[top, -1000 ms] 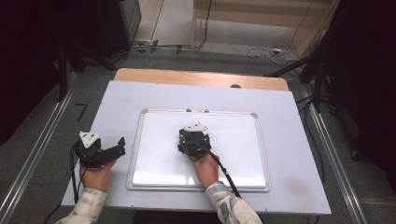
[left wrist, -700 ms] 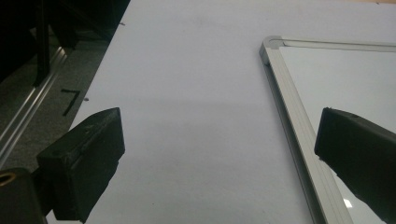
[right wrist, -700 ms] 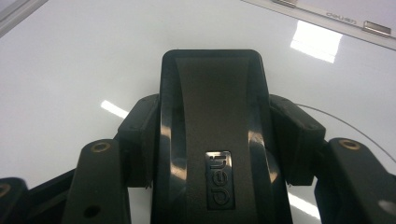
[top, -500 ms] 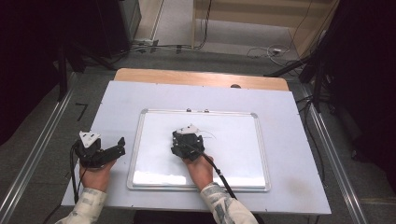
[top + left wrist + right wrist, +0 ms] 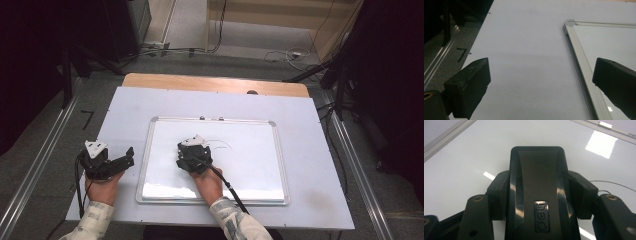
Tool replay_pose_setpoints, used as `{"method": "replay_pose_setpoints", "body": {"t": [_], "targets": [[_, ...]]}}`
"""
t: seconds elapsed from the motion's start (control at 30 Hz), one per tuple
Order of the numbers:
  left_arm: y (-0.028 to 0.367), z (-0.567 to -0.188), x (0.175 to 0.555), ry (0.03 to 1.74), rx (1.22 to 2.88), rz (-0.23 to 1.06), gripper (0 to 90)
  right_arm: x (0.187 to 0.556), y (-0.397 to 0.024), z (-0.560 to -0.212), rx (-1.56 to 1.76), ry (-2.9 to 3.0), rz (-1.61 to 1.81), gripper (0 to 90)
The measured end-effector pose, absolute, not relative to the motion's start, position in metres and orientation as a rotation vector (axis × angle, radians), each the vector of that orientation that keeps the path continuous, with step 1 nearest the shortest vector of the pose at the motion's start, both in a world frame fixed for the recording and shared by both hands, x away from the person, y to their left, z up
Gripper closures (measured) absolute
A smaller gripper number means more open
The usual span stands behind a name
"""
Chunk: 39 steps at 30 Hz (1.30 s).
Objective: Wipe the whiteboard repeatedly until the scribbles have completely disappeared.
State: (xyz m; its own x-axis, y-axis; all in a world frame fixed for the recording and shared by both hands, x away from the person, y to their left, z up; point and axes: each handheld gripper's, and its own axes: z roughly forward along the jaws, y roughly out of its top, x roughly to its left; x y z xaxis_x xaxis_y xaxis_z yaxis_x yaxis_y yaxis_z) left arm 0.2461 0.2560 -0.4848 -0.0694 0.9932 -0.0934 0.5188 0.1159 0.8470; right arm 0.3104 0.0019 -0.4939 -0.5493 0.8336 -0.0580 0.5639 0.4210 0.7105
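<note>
A whiteboard with a silver frame lies flat on the white table. My right gripper is over the board's left half, shut on a black eraser that rests face down on the board. Thin pen lines remain just right of the eraser, and also appear as pen lines in the right gripper view. My left gripper rests on the table left of the board, open with nothing between its jaws. In its own view the left gripper straddles bare table beside the board's frame.
The table's wooden far edge runs behind the board. Metal rails and dark stands flank the table on both sides. Cables lie on the floor beyond. A cable trails from the right gripper toward the person.
The right gripper has slid the eraser leftward across the board, a little toward the person. The left gripper has stayed where it was.
</note>
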Motion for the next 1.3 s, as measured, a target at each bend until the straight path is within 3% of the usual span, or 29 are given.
{"method": "replay_pose_setpoints", "body": {"t": [0.67, 1.3], "targets": [[0.259, -0.486, 0.243, 1.692, 1.489, 0.846, 2.0, 0.316, 0.001, -0.493, 1.168, 2.305, 0.92, 38.9], [0.26, -0.487, 0.243, 1.696, 1.493, 0.844, 2.1, 0.339, -0.033, -0.492, 1.267, 2.229, 0.887, 38.9]]}}
